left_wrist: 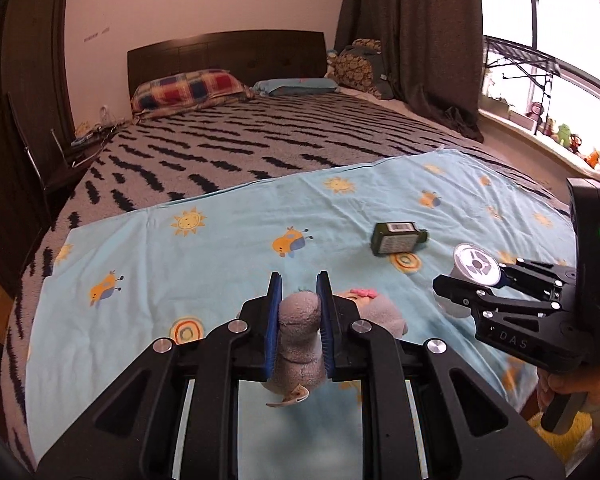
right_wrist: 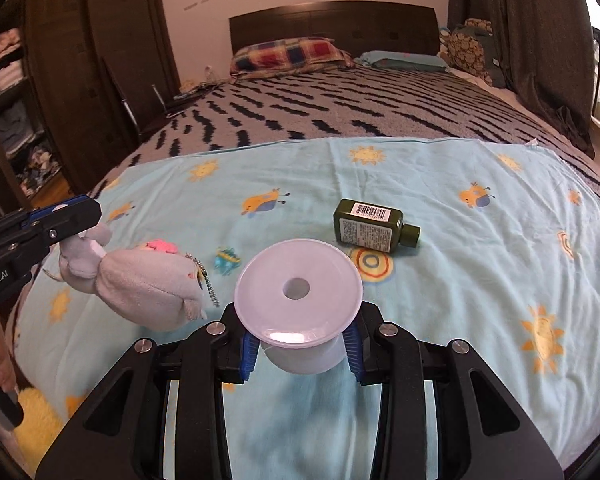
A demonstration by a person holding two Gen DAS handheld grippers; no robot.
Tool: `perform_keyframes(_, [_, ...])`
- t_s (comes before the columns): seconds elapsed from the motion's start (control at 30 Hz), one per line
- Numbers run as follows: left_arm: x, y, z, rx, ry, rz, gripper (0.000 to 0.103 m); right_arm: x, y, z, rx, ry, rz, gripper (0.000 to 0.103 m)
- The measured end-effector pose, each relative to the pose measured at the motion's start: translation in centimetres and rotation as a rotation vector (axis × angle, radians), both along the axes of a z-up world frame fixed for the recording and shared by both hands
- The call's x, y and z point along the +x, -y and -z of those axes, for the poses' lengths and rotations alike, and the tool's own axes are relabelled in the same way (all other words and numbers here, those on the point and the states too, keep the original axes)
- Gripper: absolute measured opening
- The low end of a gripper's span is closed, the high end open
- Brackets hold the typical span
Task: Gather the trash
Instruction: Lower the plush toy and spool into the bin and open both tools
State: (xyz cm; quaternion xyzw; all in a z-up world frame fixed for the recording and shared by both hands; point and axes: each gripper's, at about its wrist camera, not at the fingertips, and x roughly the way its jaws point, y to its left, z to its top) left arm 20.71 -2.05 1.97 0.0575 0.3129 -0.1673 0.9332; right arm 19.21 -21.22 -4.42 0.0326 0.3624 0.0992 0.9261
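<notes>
Black hand-held gripper (left_wrist: 300, 292) frames, silver screws, blue ribbed pads (right_wrist: 249, 356), white lettering, bare skin

Left black two-finger gripper with blue pads (left_wrist: 299, 304) clamped on a grey plush toy (left_wrist: 300, 332), right black gripper (right_wrist: 300, 344) closed around a white plastic spool (right_wrist: 298, 300), bare hand (left_wrist: 572, 390) apparently gripping its handle, grippers side by side.

A printed sheet (right_wrist: 420, 184) is spread over the near part of the bed (right_wrist: 340, 108), with two pillows (right_wrist: 288, 54) placed at the far end against the headboard (right_wrist: 332, 24). On the sheet, a bottle (right_wrist: 374, 229) is laid on its side at far right. A spool (right_wrist: 298, 304) is held nearer, between the right gripper's (right_wrist: 300, 354) fingers. To its left, a plush toy (right_wrist: 140, 284) is gripped by the left gripper (left_wrist: 300, 312).
</notes>
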Motion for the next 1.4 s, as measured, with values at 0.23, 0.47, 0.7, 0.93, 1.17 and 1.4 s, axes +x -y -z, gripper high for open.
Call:
perform_keyframes(0.23, [-7.8,-0.2,-0.6,-0.019,0.015,0.077,0.016,-6.8,0.7,-0.8,0.008,0.001,-0.050,0.036])
perform_keyframes(0.47, [-15.0,-0.2,1.4,-0.015,-0.031,0.140,0.016,-13.5,0.7,0.0,0.015,-0.024,-0.118,0.036])
perform_keyframes(0.7, [-19.6,-0.4,4.8,-0.031,-0.112,0.169,0.016,-18.1,0.6,3.2,0.016,-0.089,-0.132,0.036])
perform_keyframes(0.93, [-21.7,0.1,9.3,-0.033,-0.232,0.184,0.016,-20.5,0.4,7.7,0.047,-0.199,-0.130,0.036])
perform_keyframes(1.17, [-21.0,1.3,15.6,0.011,-0.363,0.172,0.016,-20.7,-0.6,12.5,0.064,-0.317,-0.129,0.036])
perform_keyframes(1.4, [-19.6,2.1,21.8,0.035,-0.515,0.158,0.016,-19.8,-1.4,16.8,0.042,-0.408,-0.116,0.036])
